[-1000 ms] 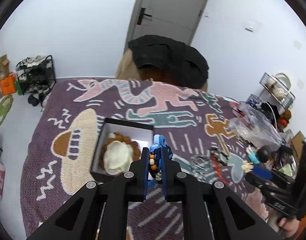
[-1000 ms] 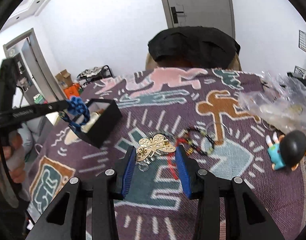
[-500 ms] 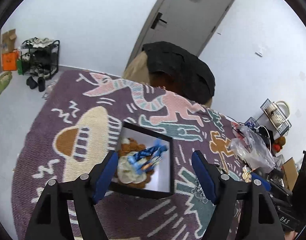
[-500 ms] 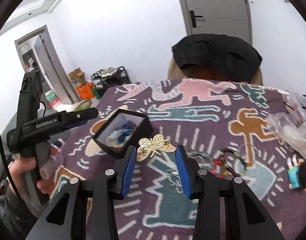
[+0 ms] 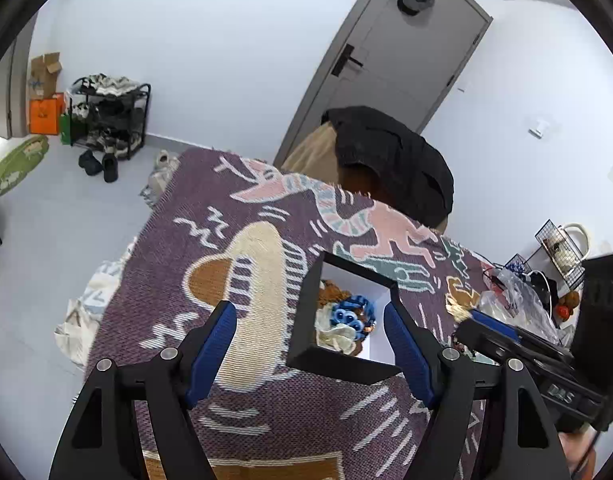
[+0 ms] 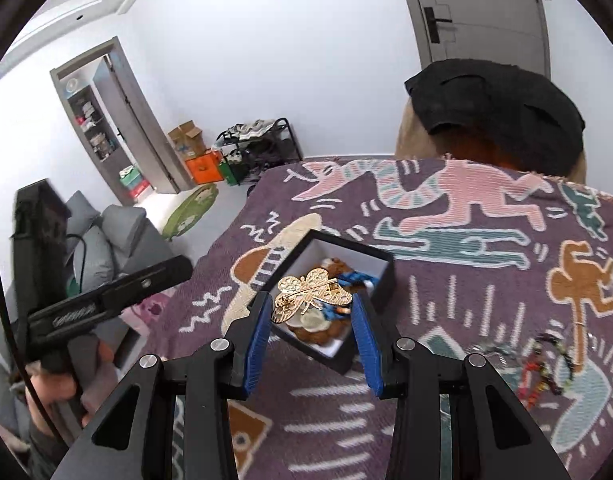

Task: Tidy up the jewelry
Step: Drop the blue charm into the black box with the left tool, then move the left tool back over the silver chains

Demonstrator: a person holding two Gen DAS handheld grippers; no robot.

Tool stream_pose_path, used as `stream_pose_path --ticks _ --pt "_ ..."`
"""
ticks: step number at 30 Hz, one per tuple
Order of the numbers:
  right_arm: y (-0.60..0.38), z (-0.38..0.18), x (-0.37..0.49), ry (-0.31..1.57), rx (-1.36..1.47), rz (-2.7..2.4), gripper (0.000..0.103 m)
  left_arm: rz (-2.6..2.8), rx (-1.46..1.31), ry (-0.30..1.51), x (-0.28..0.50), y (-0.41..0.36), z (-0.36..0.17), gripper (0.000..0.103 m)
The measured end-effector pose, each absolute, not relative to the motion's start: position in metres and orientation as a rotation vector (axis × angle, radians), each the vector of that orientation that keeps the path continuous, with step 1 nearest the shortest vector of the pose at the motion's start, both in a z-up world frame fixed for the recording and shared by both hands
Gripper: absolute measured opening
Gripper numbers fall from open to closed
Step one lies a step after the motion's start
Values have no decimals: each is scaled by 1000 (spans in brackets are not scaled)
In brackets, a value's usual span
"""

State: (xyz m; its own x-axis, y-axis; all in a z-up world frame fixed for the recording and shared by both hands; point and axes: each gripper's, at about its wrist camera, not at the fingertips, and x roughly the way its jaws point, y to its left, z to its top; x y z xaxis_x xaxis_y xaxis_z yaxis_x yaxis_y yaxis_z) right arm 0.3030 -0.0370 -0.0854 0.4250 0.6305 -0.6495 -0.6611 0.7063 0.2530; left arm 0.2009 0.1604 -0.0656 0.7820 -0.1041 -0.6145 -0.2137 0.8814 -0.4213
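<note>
The right tongs (image 6: pixel 312 314) are gripping a gold butterfly brooch (image 6: pixel 311 294), long axis crosswise, directly over the black box (image 6: pixel 380 276) at frame center; the left tongs (image 5: pixel 310 344) are gaping empty.

Home: shoe rack (image 5: pixel 106 120), sofa (image 6: pixel 106 240)

A purple woven blanket (image 6: pixel 446 280) with pink, teal and orange figures covers the counter and fills most of the right wrist frame. At centre, a black open jewelry box (image 6: pixel 380 280) sits directly on it. At lower right lie beaded bracelets (image 6: pixel 546 364), well apart from the box.
</note>
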Motion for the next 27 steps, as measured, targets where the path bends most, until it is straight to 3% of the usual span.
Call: stream_pose_path --ticks 3,4,6,14,27 --pt "-22 -88 308 787 -44 821 43 73 -497 666 196 165 -63 78" --pt "-18 -89 309 783 -51 827 48 74 -496 665 196 165 -63 79" --pt "-16 -93 311 801 -53 804 78 82 -495 661 194 166 -62 80" --pt "-57 -93 296 775 -14 710 79 78 -484 617 188 151 -52 93" --pt "-189 -87 271 739 94 574 79 -31 -379 622 196 76 -40 97"
